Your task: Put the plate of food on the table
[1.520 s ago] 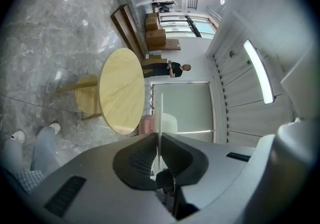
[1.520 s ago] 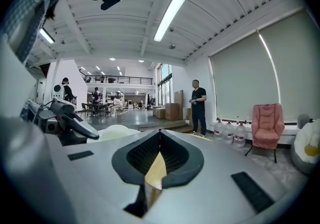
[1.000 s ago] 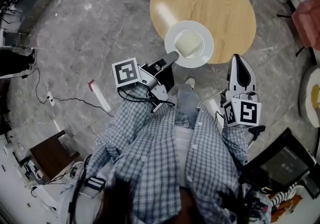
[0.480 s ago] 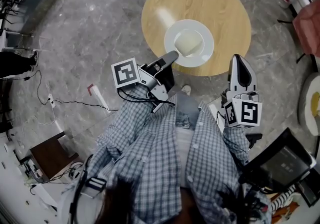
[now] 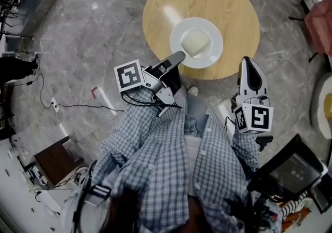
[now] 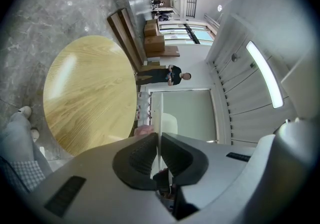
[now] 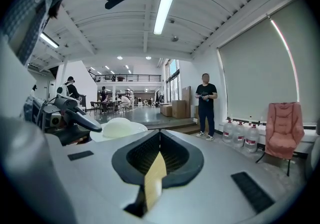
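Left gripper (image 5: pixel 178 57) clamps the plate (image 5: pixel 213 51) at its near rim: stiff, slick, likely lopsided with food (image 5: pixel 196 42). Right gripper (image 5: pixel 249 64) hangs with jaws together, empty.

Left hand-held gripper (image 5: pixel 179 56) clamped, right hand-held gripper (image 5: pixel 248 60) closed

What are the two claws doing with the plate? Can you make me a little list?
carried thing: white plate
on it: pale food, in the middle
left side: left claw, shut on the near rim of the white plate
right side: right claw, shut, holding nothing, beside the table's edge
underneath: round wooden table, below the white plate
set down yet: cannot tell from these views
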Motion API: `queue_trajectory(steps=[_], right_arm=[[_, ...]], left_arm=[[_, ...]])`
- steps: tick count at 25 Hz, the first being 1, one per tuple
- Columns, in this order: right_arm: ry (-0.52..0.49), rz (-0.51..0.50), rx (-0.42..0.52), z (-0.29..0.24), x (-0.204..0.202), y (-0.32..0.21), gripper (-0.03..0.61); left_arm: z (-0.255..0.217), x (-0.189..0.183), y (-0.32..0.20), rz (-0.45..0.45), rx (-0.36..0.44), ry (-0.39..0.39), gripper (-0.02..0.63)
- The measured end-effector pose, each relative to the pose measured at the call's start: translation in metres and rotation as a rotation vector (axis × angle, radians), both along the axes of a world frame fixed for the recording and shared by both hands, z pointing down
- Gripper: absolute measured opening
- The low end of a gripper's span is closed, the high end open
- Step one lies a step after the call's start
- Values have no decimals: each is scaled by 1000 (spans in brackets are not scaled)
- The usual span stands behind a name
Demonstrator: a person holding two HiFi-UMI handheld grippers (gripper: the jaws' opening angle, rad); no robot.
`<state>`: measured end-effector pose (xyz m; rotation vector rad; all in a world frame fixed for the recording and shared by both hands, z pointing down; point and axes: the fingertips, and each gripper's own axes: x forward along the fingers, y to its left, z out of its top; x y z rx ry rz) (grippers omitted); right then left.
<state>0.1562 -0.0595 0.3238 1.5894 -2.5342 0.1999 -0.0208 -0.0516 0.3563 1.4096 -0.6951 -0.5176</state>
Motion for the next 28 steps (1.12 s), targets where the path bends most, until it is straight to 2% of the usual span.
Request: queue_trajectory(steps=[11,18,21,25,28], right_arm=[[1,27,-19,4,7,-25,8],[-51,87,-35,-3,-2,-62,8],[-22,109,-59,1,-5,-70,8],[-44,86,-104,3,-20,-89,8],[-71,59,-98,2,-30,-105,9]], left_arm=[[1,19,-34,74,-4,-4,20],[-2,11,-71,116,-1,8,21],[-5,10,-80,124,3,20,21],[-7,3,-100,135,3,25,20],[-7,-1,-118,144,5,28,20]])
